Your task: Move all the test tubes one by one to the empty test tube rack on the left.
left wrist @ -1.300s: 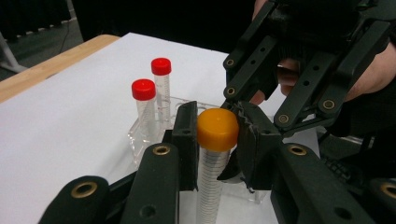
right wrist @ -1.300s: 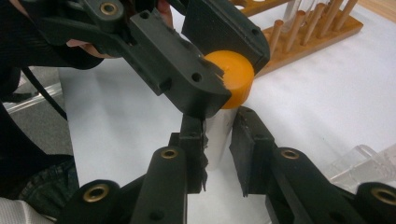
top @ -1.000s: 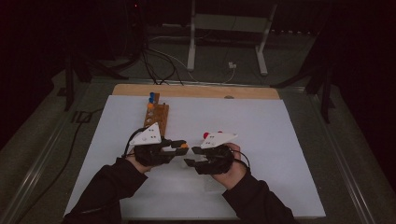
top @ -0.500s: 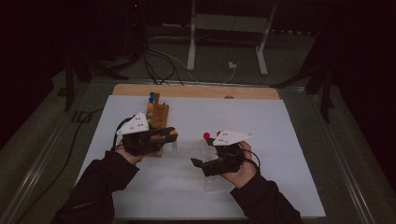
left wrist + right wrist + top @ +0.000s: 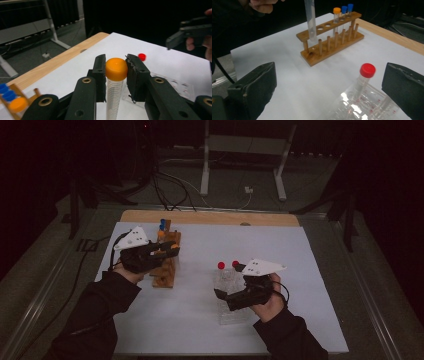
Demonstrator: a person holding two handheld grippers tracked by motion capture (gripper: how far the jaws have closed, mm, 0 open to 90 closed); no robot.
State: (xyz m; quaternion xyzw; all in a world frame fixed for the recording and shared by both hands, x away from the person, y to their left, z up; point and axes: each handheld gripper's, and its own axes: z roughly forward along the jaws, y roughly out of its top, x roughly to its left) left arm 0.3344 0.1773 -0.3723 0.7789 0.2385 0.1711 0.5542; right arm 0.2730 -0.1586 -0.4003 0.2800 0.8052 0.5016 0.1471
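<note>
**Orange-Capped Tube: Transfer to the Wooden Rack**

Orange marks the item in transit. We hold the orange-capped tube [image 5: 115, 82] in the left hand-held gripper [image 5: 161, 253], whose jaws are clamped on the tube just at the cap, one pad on each side. In the left gripper view the tube hangs upright below the cap, its graduated clear body running down between the jaws. In the right gripper view the lower end of that tube stands over the near end of the wooden rack [image 5: 332, 46], close above an empty hole; we cannot tell whether the tip has entered it.

The rack already carries one orange-capped and two blue-capped tubes [image 5: 343, 15] at its far end.

The right hand-held gripper [image 5: 240, 292] has just been opening; its jaws now stand wide apart with nothing between the pads. It hovers beside the clear plastic rack [image 5: 231, 295] on the white worktop [image 5: 300, 270], where a red-capped tube [image 5: 364, 77] stands tilted.

We judge the current step to be insertion: carrying one tube from the clear rack into the wooden rack.

Next move, requirements:
1. Keep the tube vertical and centre its tip over a free hole.
2. Lower steadily until the tube seats.
3. Release only then.
4. Line up the right jaws on the red cap for the following pick.
</note>
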